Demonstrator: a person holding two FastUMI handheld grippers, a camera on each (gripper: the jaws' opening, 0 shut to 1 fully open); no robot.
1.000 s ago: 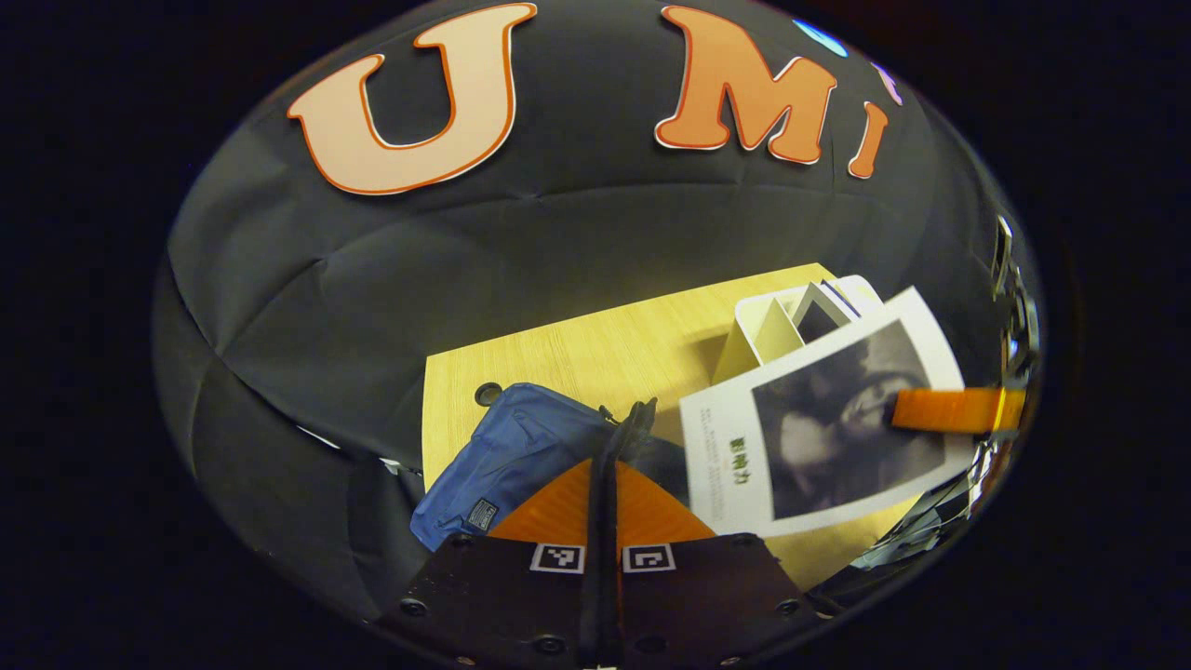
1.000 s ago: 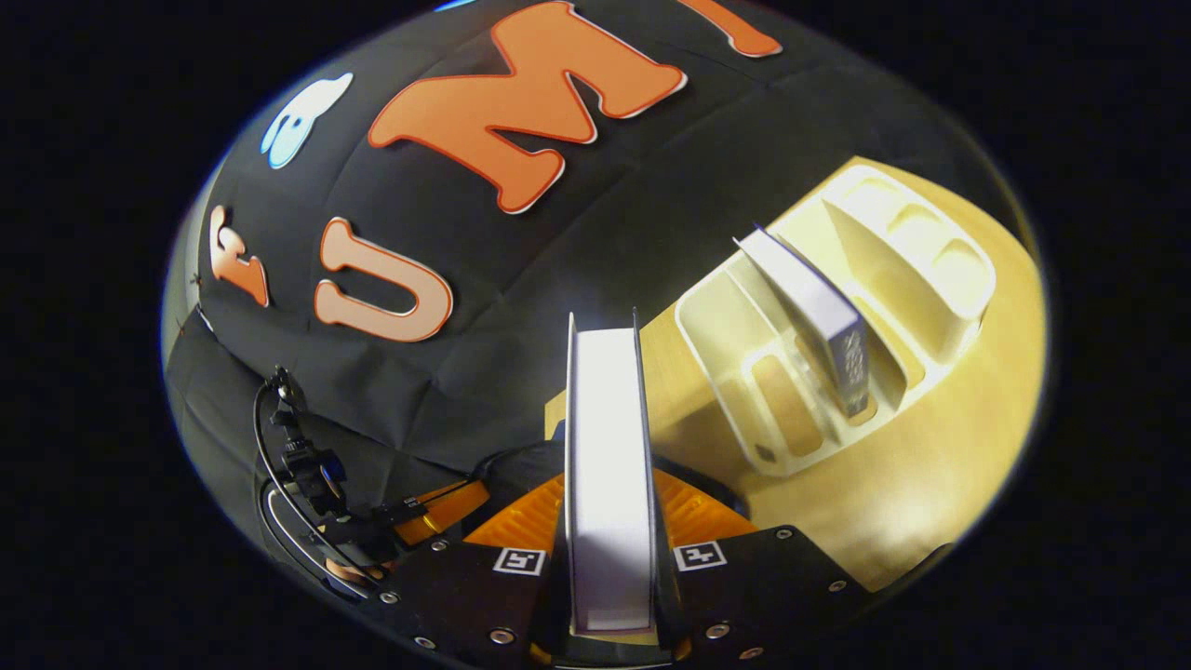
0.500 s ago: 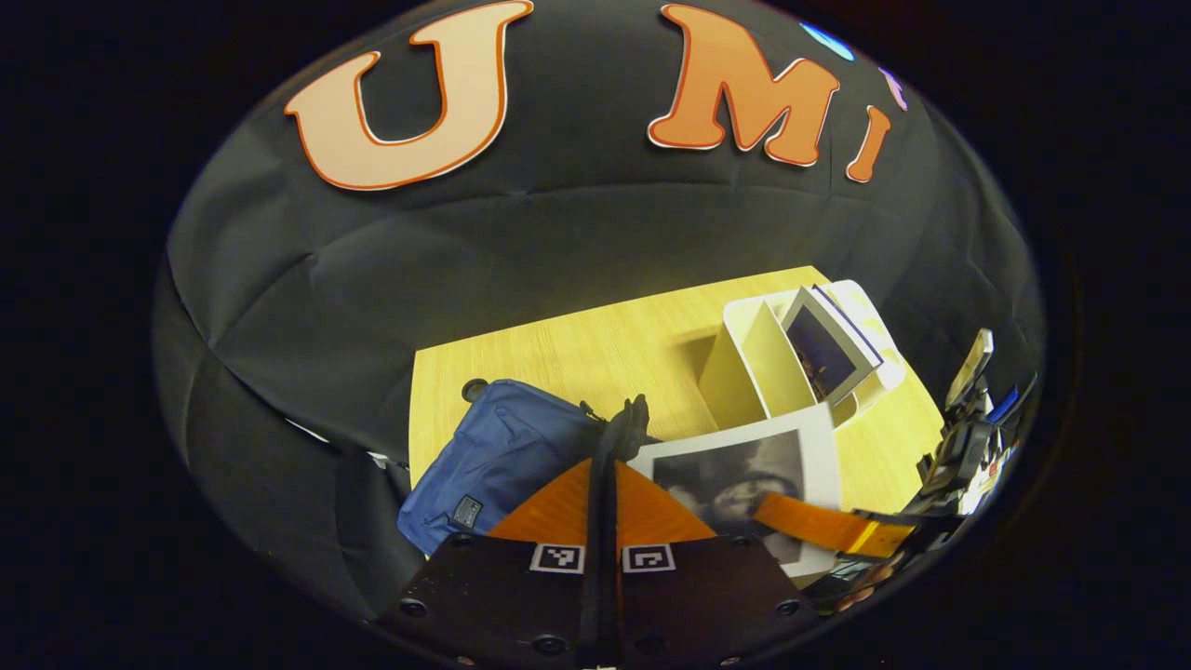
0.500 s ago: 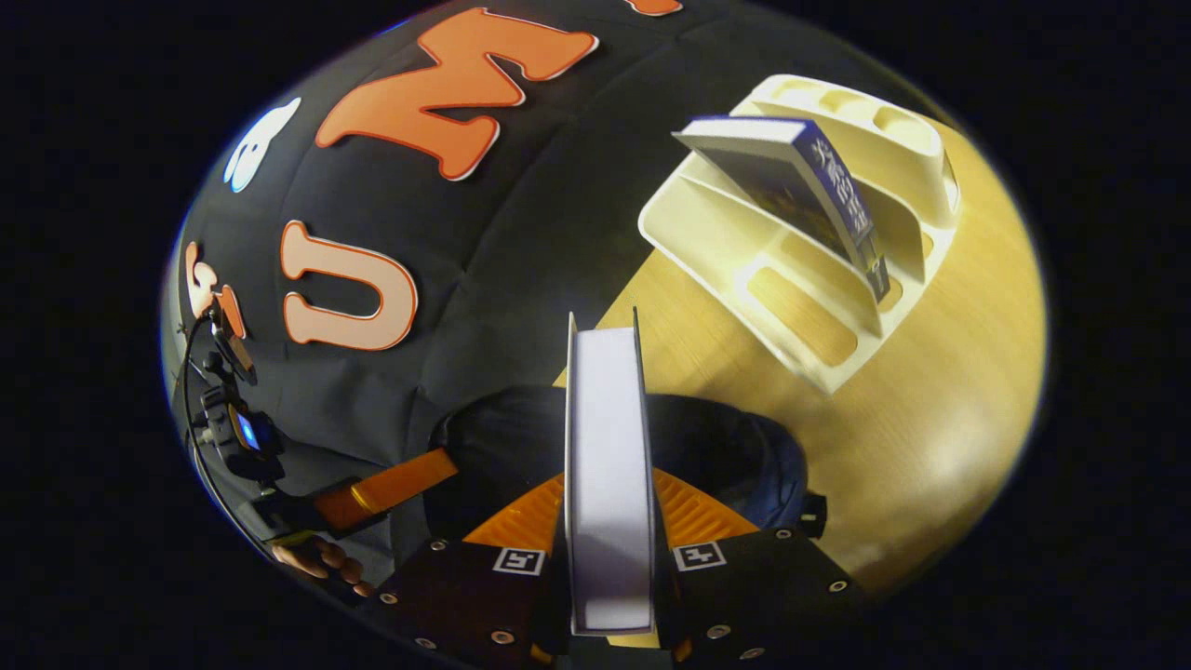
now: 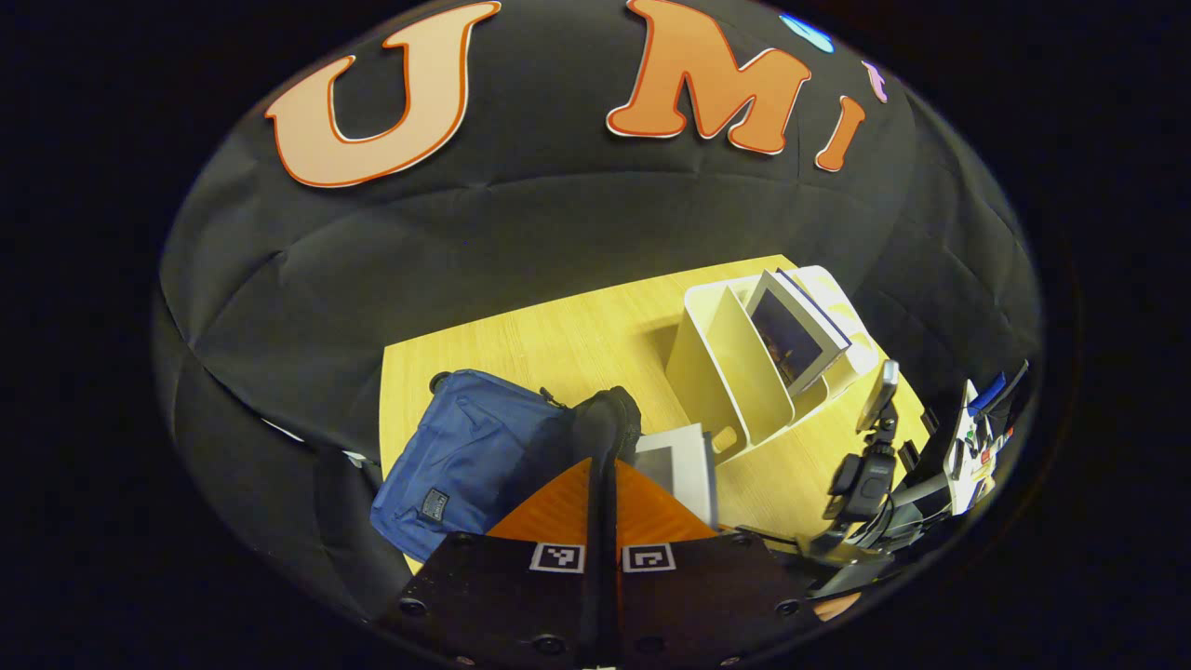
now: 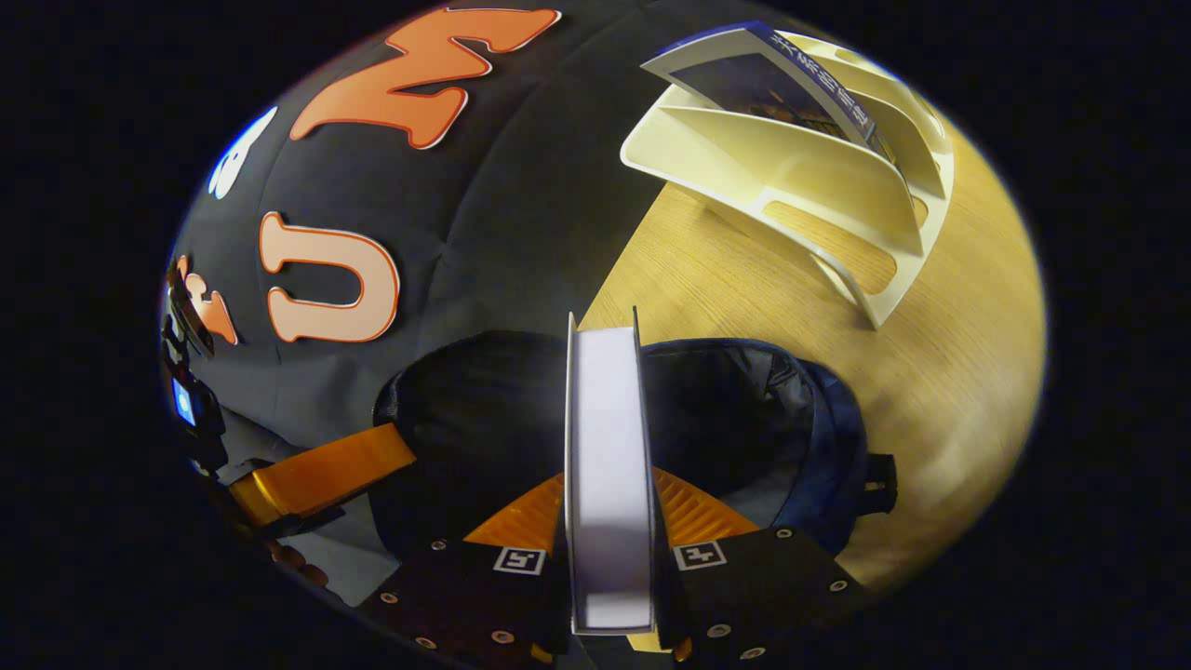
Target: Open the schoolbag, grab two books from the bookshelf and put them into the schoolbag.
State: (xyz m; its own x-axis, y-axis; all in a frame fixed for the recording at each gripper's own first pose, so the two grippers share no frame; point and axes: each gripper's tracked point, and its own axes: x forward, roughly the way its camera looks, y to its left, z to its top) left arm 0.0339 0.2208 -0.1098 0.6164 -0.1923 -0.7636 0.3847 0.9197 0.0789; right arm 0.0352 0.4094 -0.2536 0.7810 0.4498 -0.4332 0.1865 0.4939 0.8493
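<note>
I have my right claw (image 6: 609, 521) clamped on the first book (image 6: 607, 465), holding it edge-on and upright so it can slide straight down into the schoolbag (image 6: 735, 419), whose dark mouth gapes directly beneath it on the tabletop (image 6: 940, 372). My left claw (image 5: 603, 465) is closed on a black strap or flap at the bag's rim (image 5: 609, 423), lifting it, I judge, to keep that mouth wide for the drop. The right gripper view gives me the bag's open interior and the far-off left claw at the rim, which I cannot make out from the other side. The left gripper view instead shows the blue outside of the schoolbag (image 5: 465, 456), the book's pale face (image 5: 684, 465) just beside the raised strap, and the white bookshelf (image 5: 735, 372) standing apart with the second book (image 5: 791, 330) leaning in a slot, waiting for the next trip.
</note>
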